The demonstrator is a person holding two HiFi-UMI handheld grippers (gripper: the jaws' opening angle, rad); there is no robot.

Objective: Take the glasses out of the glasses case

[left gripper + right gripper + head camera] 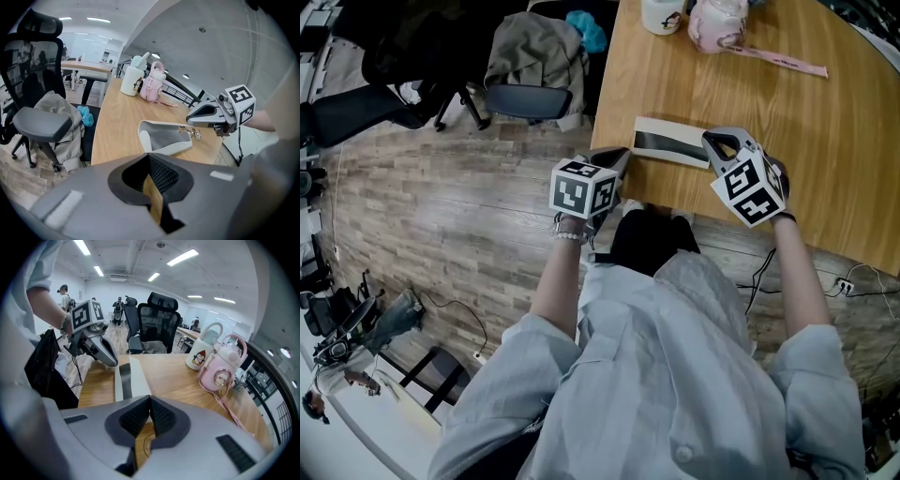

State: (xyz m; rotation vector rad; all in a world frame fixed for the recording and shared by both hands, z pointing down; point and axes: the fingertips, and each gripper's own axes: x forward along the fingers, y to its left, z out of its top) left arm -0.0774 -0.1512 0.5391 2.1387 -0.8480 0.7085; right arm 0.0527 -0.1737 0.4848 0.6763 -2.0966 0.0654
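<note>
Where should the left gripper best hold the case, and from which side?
Probably the thin raised rim at the case's left end, from the left: the case lies open, and the glasses and right gripper occupy the other end.

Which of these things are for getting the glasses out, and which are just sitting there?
For the job: glasses case, glasses, right claw nipping the glasses.
Just lying about: white mug, pink bottle, office chair, grey jacket.
</note>
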